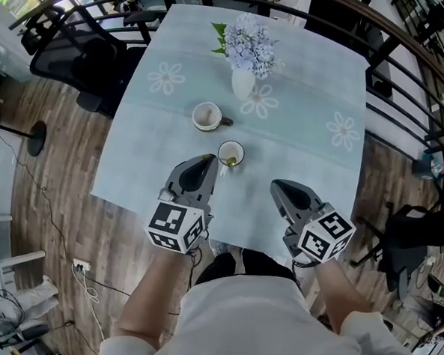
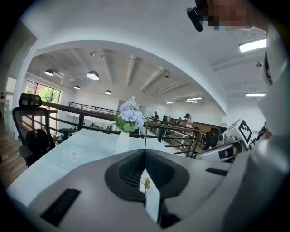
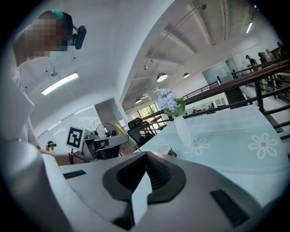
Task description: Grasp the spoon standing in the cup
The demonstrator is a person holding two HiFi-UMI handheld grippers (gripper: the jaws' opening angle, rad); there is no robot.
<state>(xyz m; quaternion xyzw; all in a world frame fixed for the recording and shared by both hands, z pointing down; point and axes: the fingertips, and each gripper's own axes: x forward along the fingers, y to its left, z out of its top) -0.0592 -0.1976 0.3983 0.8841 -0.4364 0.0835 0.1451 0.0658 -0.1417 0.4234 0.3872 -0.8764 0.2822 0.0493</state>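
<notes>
- Gold spoon [image 2: 145,136] handle is clamped between the left gripper [image 1: 211,163] fingers; grasp judged complete.
- Right gripper [image 1: 282,186] fingers are closed and empty; cup [image 1: 231,151] stands on the surface [image 1: 299,93].

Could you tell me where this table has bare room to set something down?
Bare: the tablecloth left of the handled cup, and right of the vase. Crowded: centre, around vase, handled cup, spoon cup and left claw shut on the spoon.

Left gripper [image 2: 145,153] clamped on thin upright spoon [image 2: 145,136], white vase [image 2: 122,142] of pale flowers behind, daisy-print tablecloth [image 2: 54,158]
</notes>
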